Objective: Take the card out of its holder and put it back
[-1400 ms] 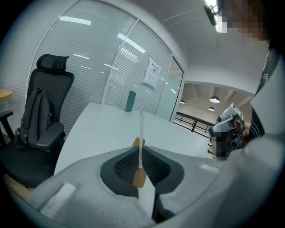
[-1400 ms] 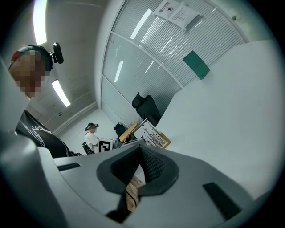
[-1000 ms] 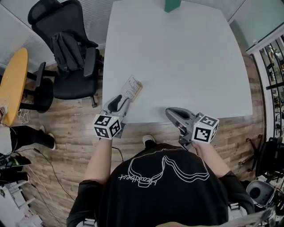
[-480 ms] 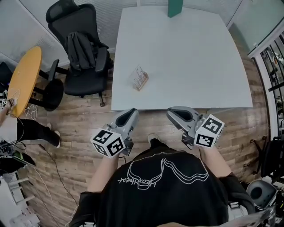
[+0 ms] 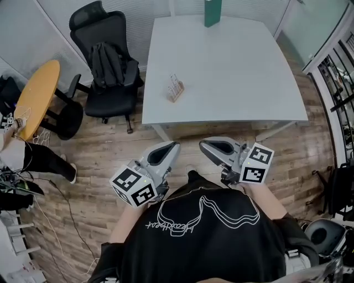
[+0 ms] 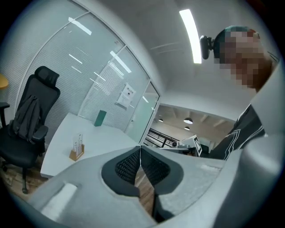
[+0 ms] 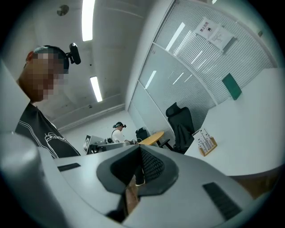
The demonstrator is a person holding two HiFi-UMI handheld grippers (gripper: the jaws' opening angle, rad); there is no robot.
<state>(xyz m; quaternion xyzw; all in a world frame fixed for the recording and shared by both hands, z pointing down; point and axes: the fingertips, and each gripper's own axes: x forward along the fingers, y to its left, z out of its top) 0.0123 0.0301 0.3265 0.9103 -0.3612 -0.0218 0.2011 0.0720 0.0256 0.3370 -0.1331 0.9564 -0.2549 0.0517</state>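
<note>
The wooden card holder [image 5: 176, 88] stands on the white table [image 5: 238, 66] near its front left corner, with clear cards upright in it. It also shows far off in the left gripper view as the holder [image 6: 77, 149] and in the right gripper view as the holder [image 7: 206, 143]. My left gripper [image 5: 176, 146] and right gripper [image 5: 203, 145] are held close to my chest, well short of the table, tips turned toward each other. The left gripper [image 6: 140, 149] has just been closing and is now shut on nothing. The right gripper [image 7: 140, 150] is shut and empty too.
A green block [image 5: 212, 12] stands at the table's far edge. A black office chair [image 5: 108, 66] with a backpack sits left of the table, beside a round yellow table [image 5: 34, 97]. Another person [image 5: 25, 157] is at the far left. Wood floor lies between me and the table.
Both grippers have drawn back from the table's front edge toward my chest and risen. The left gripper has left the card holder, which stays standing on the table.
</note>
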